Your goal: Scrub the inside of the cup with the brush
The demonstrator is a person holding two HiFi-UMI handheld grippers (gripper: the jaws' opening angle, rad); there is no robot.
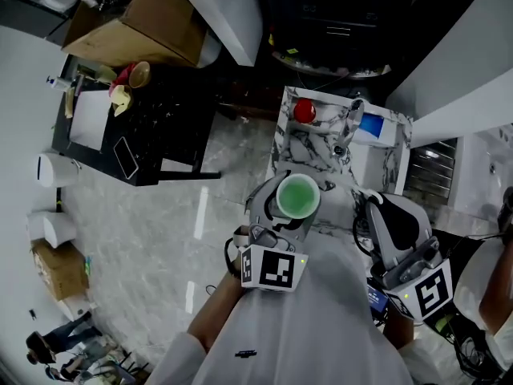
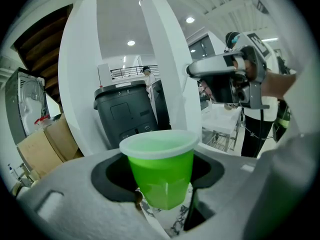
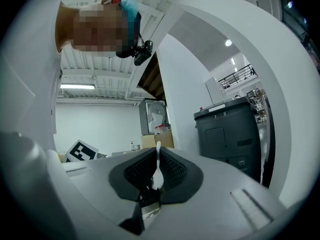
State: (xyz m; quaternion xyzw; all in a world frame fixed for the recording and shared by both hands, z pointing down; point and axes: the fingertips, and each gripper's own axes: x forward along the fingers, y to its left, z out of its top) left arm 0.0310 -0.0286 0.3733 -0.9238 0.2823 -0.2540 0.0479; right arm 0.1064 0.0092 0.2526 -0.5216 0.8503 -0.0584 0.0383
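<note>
- Green translucent plastic cup [image 2: 158, 159] with a pale, whitish rim stands upright between the jaws of the left gripper [image 2: 161, 184]. The jaws are closed against its sides and hold it with the mouth up.
- In the head view the cup's round green mouth faces the camera, just ahead of the left gripper's marker cube [image 1: 273, 269].
- White small brush [image 3: 157, 171] with a thin handle is pinched between the ribbed dark pads of the right gripper [image 3: 156, 184]. Its jaws are closed on it, and the slim handle points up and away along the jaws.
- The right gripper is on the person's right in the head view, beside the left one and clear of it. The brush is well outside the cup.
- White marble-veined counter [image 1: 309, 147] lies beyond the cup, and a strip of the same veined surface shows under the cup in the left gripper view.
- A red round object [image 1: 304, 111] and a blue object [image 1: 370, 124] sit on that counter.
- A dark grey bin [image 2: 125, 115] stands behind the cup.
- A black table [image 1: 160, 127] and a brown cardboard box [image 1: 140, 22] are further left.
</note>
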